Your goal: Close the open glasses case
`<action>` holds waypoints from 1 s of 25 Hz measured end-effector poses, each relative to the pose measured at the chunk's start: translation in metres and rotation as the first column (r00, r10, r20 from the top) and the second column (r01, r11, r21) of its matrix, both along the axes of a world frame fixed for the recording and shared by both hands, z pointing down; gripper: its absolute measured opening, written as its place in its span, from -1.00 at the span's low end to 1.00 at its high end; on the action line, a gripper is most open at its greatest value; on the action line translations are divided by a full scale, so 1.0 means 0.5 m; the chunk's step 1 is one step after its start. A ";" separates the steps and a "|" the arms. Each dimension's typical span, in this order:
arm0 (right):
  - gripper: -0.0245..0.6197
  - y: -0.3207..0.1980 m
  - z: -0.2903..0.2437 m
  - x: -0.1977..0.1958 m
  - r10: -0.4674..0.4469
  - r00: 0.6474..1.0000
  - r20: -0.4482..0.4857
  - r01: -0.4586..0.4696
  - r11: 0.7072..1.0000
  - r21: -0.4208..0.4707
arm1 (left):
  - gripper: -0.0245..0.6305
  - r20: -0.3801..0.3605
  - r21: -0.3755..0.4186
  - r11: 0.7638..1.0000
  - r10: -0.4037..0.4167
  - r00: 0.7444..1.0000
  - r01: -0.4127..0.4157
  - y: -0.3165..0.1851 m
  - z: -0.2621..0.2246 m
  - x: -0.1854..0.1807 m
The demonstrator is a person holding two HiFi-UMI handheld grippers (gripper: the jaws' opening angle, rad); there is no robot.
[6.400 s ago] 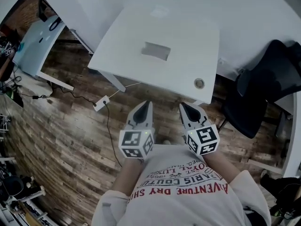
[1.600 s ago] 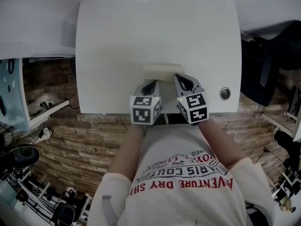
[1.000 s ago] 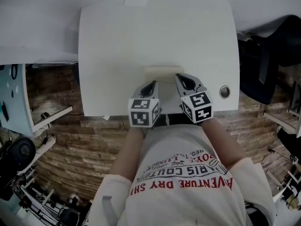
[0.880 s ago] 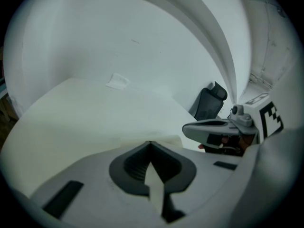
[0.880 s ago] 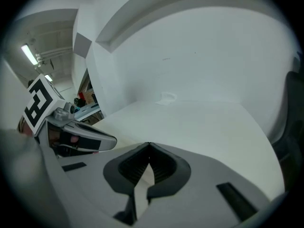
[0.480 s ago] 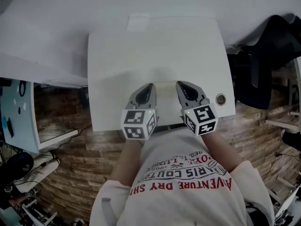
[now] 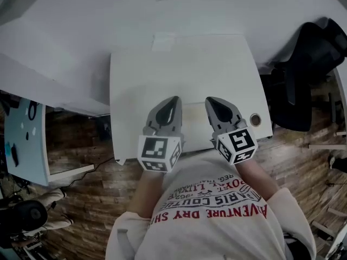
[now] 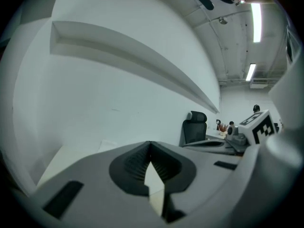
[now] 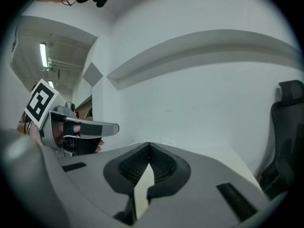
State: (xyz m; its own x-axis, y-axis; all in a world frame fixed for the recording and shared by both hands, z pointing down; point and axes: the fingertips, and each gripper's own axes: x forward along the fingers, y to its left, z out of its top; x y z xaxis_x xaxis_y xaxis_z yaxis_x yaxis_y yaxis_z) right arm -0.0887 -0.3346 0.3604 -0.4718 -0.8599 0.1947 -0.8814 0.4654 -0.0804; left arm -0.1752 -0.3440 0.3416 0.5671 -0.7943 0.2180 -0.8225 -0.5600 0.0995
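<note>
The glasses case (image 7: 193, 111) is a pale cream box lying on the white table (image 7: 141, 75), near its front edge. It blends with the tabletop, and I cannot tell whether its lid stands open. My left gripper (image 7: 174, 99) lies just left of the case and my right gripper (image 7: 209, 100) just right of it, both pointing away from me. In each gripper view the jaws meet at their tips with nothing between them. The case itself does not show in either gripper view. The right gripper (image 8: 251, 129) shows in the left gripper view, and the left gripper (image 9: 71, 132) in the right gripper view.
A black office chair (image 7: 306, 69) stands right of the table. A round cable grommet (image 7: 255, 119) sits at the table's front right corner, and a white paper patch (image 7: 162, 41) at its far edge. A pale blue board (image 7: 24, 140) stands over the wooden floor at left.
The person has walked up to the table. Both grippers have moved forward over its front edge and now flank the case, which earlier lay just ahead of their tips.
</note>
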 end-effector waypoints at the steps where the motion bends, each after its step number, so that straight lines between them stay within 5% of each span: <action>1: -0.89 0.002 -0.003 -0.001 0.000 1.000 -0.006 0.000 1.000 0.007 | -0.93 -0.007 0.011 1.000 0.000 1.000 0.001 0.002 -0.007 -0.001; 10: -0.89 0.013 -0.014 -0.015 -0.023 0.999 -0.044 0.024 0.999 0.036 | -0.93 0.021 0.127 0.992 0.010 1.000 -0.013 0.010 -0.043 -0.012; 25: -0.89 0.008 0.005 -0.015 0.007 0.997 -0.081 -0.007 1.000 0.004 | -0.93 -0.002 0.062 0.998 0.007 1.000 -0.006 -0.002 -0.006 -0.023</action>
State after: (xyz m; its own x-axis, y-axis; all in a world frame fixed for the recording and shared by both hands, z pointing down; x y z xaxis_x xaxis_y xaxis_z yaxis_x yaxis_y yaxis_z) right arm -0.0960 -0.3304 0.3628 -0.4483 -0.8640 0.2291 -0.8883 0.4592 -0.0068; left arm -0.1866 -0.3451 0.3384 0.5727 -0.8025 0.1676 -0.8187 -0.5704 0.0660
